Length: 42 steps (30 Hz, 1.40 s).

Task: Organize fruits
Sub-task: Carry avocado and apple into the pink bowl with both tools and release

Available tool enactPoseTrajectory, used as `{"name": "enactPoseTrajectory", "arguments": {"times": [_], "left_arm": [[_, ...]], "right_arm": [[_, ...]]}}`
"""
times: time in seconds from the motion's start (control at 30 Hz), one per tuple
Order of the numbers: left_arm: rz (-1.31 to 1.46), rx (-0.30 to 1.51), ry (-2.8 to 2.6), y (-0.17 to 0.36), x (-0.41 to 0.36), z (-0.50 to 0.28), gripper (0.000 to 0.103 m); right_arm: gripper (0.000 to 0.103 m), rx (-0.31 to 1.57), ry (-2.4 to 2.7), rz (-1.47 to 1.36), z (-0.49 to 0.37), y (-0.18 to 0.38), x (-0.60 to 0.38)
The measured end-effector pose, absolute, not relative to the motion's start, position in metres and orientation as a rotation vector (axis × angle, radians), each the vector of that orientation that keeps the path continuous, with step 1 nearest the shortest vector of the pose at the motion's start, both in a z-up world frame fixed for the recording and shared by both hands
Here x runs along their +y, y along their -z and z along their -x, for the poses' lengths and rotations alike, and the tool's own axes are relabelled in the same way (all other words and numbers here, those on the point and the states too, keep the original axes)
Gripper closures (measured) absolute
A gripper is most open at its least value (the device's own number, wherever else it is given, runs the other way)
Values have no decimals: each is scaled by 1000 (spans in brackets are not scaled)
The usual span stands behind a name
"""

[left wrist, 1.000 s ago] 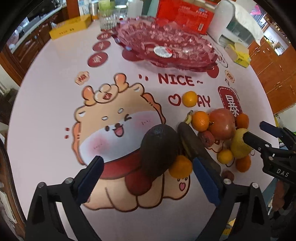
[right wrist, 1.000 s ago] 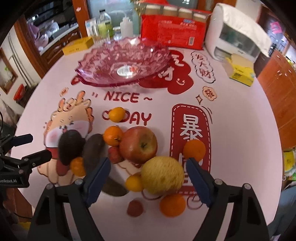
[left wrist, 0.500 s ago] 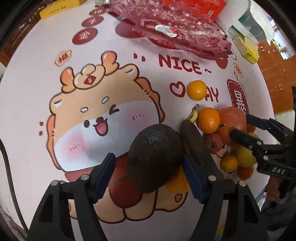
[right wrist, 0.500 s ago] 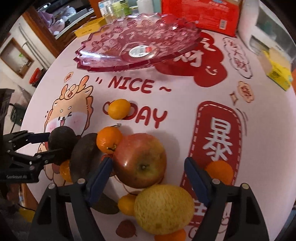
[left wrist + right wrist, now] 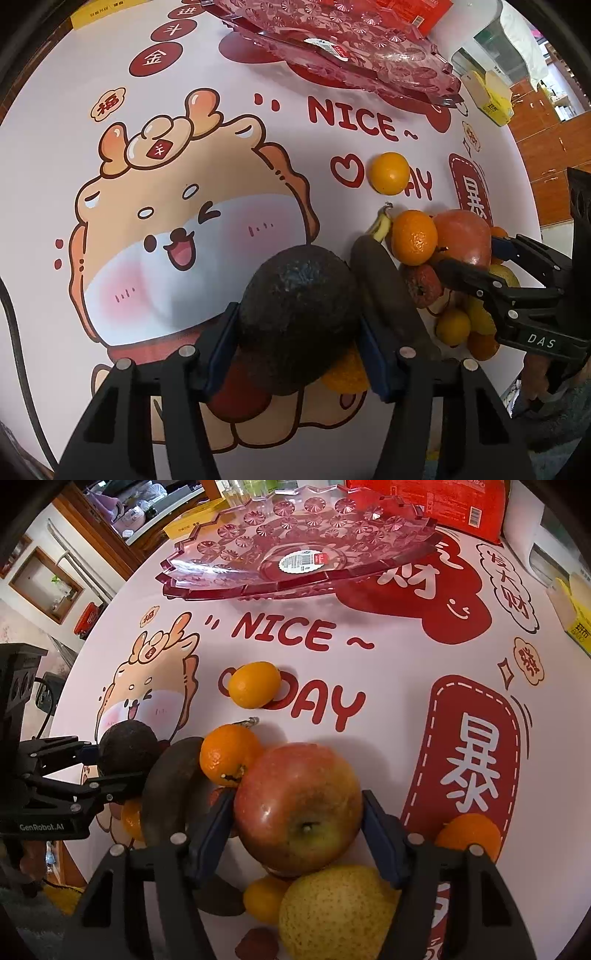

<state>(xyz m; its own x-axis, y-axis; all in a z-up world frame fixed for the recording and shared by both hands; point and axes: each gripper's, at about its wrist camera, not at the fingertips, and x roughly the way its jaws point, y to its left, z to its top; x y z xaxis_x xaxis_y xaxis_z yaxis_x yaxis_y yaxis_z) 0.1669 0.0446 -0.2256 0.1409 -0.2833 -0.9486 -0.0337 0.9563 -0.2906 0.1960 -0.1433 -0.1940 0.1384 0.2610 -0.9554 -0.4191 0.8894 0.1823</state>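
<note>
The avocado (image 5: 299, 325) sits between the blue pads of my left gripper (image 5: 297, 332). My jaws are closing on it, and both pads look to be touching its dark, rough skin, though I cannot tell how firmly. It rests on the printed tablecloth (image 5: 110, 221), over the lower part of the cartoon dragon. Just to the right of my right pad lies a darkened banana (image 5: 388, 291), and a small orange (image 5: 347, 373) peeks out from under the avocado beside that pad.

The red apple (image 5: 299, 808) lies between the pads of my right gripper (image 5: 299, 823). These jaws are closing too; the left pad is against the apple's side and the right pad is at or just off its other side. Right below the apple, nearest my wrist, a yellow pear (image 5: 336, 912) touches it, with a small yellow citrus (image 5: 264, 897) to the pear's left. A tangerine (image 5: 229, 755) leans on the apple's upper left, just beyond my left pad. Beyond my right finger sits another orange (image 5: 469, 834) on the red panel.

Further ahead of both grippers, a lone orange (image 5: 255, 685) lies by itself on the lettering, and well beyond it stands the pink glass fruit dish (image 5: 295, 542).
</note>
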Motion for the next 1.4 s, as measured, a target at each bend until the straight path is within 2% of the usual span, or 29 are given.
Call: {"name": "enactPoseTrajectory", "arguments": {"times": [0.33, 0.67, 1.03, 1.4], "left_arm": [[248, 1399, 136, 213, 52, -154, 45], [200, 1298, 137, 155, 69, -133, 45], [77, 1124, 206, 57, 75, -125, 45], [-10, 950, 189, -52, 93, -156, 45]], "right_arm": [[36, 1307, -413, 126, -191, 190, -143], [36, 1179, -336, 103, -165, 133, -146], [36, 984, -288, 115, -129, 23, -147], [36, 773, -204, 181, -154, -99, -148]]}}
